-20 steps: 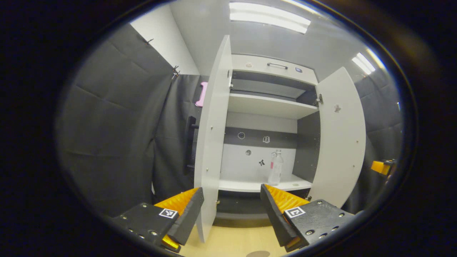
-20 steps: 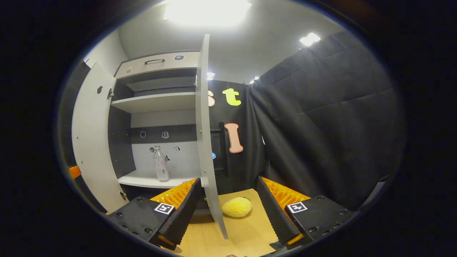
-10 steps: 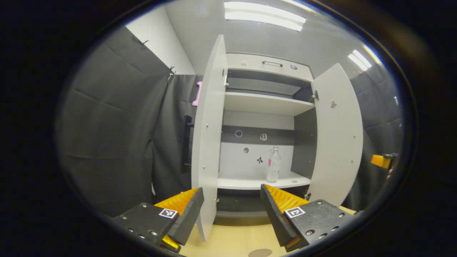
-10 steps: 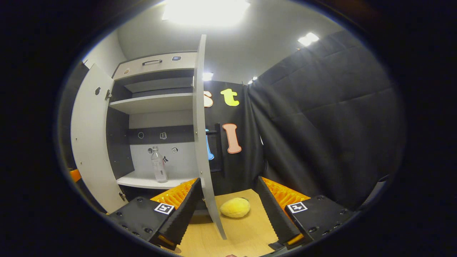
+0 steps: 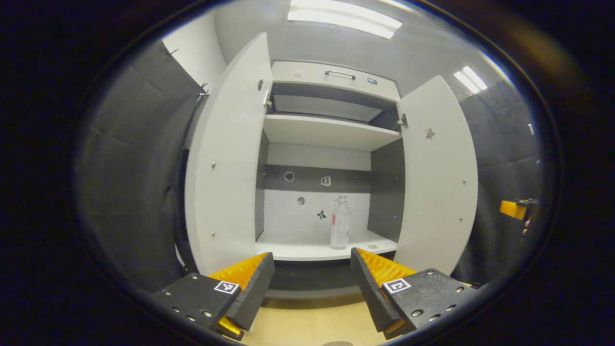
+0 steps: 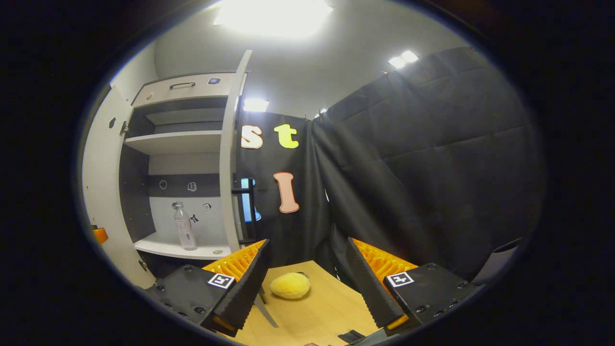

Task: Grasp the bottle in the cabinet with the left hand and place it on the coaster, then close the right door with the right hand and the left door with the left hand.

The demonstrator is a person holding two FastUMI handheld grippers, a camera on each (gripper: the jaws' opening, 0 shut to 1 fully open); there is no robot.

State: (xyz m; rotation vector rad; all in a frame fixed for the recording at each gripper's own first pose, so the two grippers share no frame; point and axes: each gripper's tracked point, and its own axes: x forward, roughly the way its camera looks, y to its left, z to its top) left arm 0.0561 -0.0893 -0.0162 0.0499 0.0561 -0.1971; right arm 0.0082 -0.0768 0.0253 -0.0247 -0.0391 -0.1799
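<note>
A: How do the grippers stand?
B: The left gripper [image 5: 312,274] is spread wide and empty, facing the cabinet [image 5: 331,132]. The right gripper [image 6: 307,269] gapes too, over the table [image 6: 317,312] near a yellow plush [image 6: 289,285].
A: And the bottle [image 5: 340,229]?
B: Upright on the lower shelf [image 5: 307,250], toward its right, between both open doors.

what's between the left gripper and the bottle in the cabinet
Nothing solid, going by the left gripper view: the open left gripper faces the bottle across open air and the bare front edge of the lower shelf, with both doors swung wide.
</note>
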